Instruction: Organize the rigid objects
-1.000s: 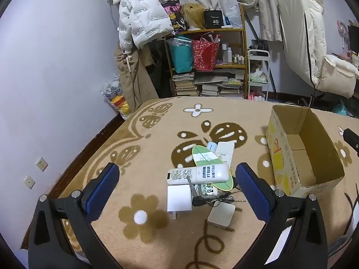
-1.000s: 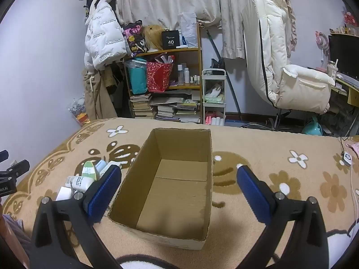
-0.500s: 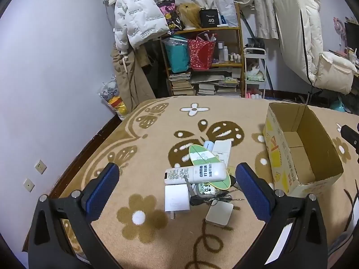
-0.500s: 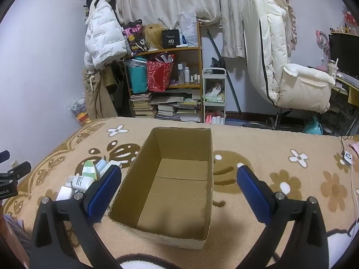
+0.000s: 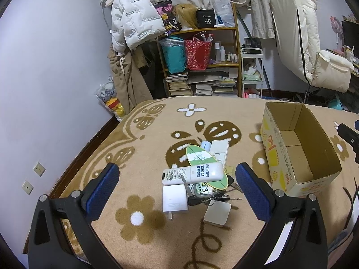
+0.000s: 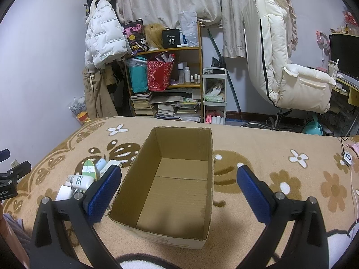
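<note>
A pile of small rigid items lies on the flowered blanket: a white remote (image 5: 193, 175) across a green oval board (image 5: 203, 160), a white charger block (image 5: 175, 198), a white square box (image 5: 217, 214), a black key (image 5: 202, 199) and a white flat box (image 5: 219, 151). My left gripper (image 5: 177, 187) hovers open above the pile, holding nothing. An open, empty cardboard box (image 5: 298, 148) stands to the pile's right. In the right wrist view my right gripper (image 6: 179, 189) is open over the cardboard box (image 6: 170, 179), with the pile (image 6: 85, 177) at its left.
The blanket-covered bed (image 5: 157, 134) ends at a purple wall on the left. Behind it stand a cluttered bookshelf (image 5: 202, 62), a hanging white jacket (image 5: 132, 27) and a cream chair (image 6: 287, 67). A white cable and device (image 6: 347, 157) lie at the bed's right edge.
The left wrist view has shifted slightly, so the pile sits a little lower and more to the left between the fingers. The right gripper has hardly moved. Both stay open.
</note>
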`<state>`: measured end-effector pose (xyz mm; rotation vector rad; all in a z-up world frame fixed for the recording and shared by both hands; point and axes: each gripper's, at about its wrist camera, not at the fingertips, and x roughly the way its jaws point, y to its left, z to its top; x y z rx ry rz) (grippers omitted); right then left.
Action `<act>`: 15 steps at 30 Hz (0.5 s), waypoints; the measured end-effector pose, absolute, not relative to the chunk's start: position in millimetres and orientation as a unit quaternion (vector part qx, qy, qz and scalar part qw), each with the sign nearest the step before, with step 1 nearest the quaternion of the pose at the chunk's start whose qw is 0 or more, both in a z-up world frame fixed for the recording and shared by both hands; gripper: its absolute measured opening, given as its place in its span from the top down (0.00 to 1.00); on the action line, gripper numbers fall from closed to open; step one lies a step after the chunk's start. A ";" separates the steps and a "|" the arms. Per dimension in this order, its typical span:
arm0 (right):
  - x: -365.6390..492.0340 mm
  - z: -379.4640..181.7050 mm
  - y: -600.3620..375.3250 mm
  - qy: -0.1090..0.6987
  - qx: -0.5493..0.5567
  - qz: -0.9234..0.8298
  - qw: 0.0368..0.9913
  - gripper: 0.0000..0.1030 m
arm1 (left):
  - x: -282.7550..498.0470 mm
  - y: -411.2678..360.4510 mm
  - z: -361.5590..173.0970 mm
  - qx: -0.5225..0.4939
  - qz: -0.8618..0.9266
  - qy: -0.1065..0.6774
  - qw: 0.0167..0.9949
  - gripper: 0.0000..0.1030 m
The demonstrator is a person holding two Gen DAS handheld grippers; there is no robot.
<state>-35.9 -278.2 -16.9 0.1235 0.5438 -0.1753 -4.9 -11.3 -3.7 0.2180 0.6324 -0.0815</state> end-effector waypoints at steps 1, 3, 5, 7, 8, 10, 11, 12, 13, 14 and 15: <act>-35.7 -17.0 -278.1 0.268 0.061 -0.086 0.958 0.00 | -5.1 -11.6 -3.8 0.107 -0.040 0.310 0.944 0.01; -35.9 -16.9 -278.1 0.268 0.061 -0.086 0.958 0.00 | -5.2 -12.1 -4.1 0.108 -0.040 0.310 0.944 0.01; -36.0 -16.7 -278.1 0.268 0.061 -0.086 0.958 0.00 | -5.0 -11.8 -4.1 0.108 -0.040 0.310 0.944 0.01; -36.2 -16.4 -278.0 0.267 0.061 -0.087 0.958 0.00 | -5.0 -11.8 -4.1 0.108 -0.040 0.310 0.944 0.01; -36.3 -16.3 -278.0 0.267 0.060 -0.086 0.958 0.00 | -5.0 -11.7 -4.2 0.108 -0.039 0.310 0.944 0.01; -36.1 -16.5 -278.2 0.268 0.061 -0.086 0.958 0.00 | -5.0 -11.4 -4.2 0.109 -0.038 0.309 0.944 0.01; -36.1 -16.4 -278.2 0.268 0.061 -0.086 0.958 0.00 | -6.4 -11.1 -2.7 0.110 -0.037 0.309 0.944 0.01; -36.0 -16.5 -278.2 0.268 0.061 -0.086 0.958 0.00 | -6.8 -11.4 -2.8 0.110 -0.037 0.309 0.944 0.01; -36.2 -16.5 -278.0 0.268 0.061 -0.086 0.958 0.00 | -6.7 -11.3 -2.7 0.110 -0.038 0.309 0.944 0.01; -36.2 -16.5 -278.0 0.268 0.061 -0.086 0.958 0.00 | -7.3 -11.7 -2.6 0.110 -0.038 0.310 0.944 0.01; -36.1 -16.6 -277.9 0.268 0.061 -0.086 0.958 0.00 | -6.9 -11.9 -3.0 0.110 -0.036 0.309 0.944 0.01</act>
